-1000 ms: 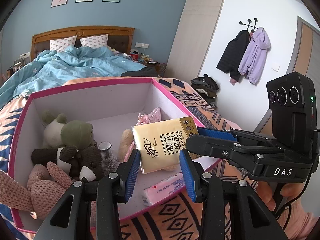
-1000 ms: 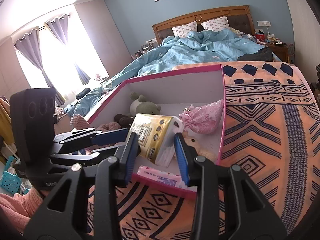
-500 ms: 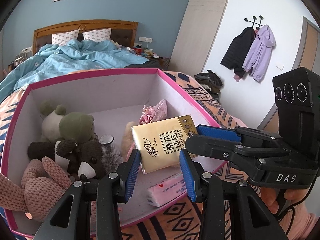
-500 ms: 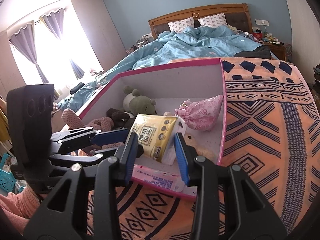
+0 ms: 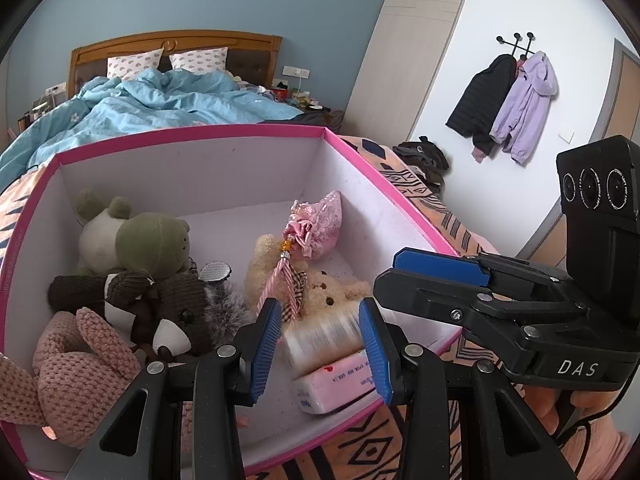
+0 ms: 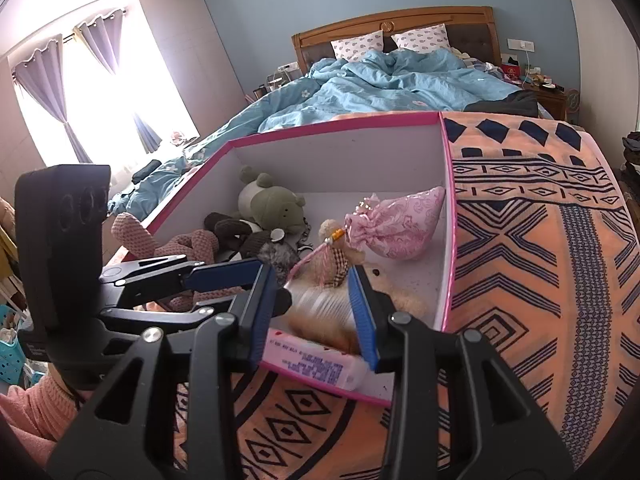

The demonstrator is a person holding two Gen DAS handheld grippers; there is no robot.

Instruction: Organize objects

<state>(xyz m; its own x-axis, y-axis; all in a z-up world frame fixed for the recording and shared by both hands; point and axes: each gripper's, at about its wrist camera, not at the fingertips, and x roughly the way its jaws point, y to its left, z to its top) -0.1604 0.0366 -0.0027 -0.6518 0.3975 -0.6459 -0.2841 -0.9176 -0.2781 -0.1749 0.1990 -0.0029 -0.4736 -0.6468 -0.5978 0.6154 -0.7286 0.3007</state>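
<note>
"DAS" is printed in white on the body of the right tongs (image 5: pixel 578 368). The pink tissue pack (image 5: pixel 336 384) carries blue print too small to read. It lies at the near wall inside the pink-rimmed box (image 5: pixel 192 136). On it sits a motion-blurred tissue pack (image 5: pixel 324 340), its label unreadable. Left tongs (image 5: pixel 319 312) are drawn in and hold nothing. The right pads are slightly apart and empty. A teddy (image 5: pixel 328 292), pink pouch (image 5: pixel 320 228) and frog (image 5: pixel 148 240) crowd the box.

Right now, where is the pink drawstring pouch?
The pouch lies inside the pink-rimmed box, toward its far right corner in both wrist views. Its tassel trails over the beige teddy bear just in front, and the green frog plush sits to its left.
</note>
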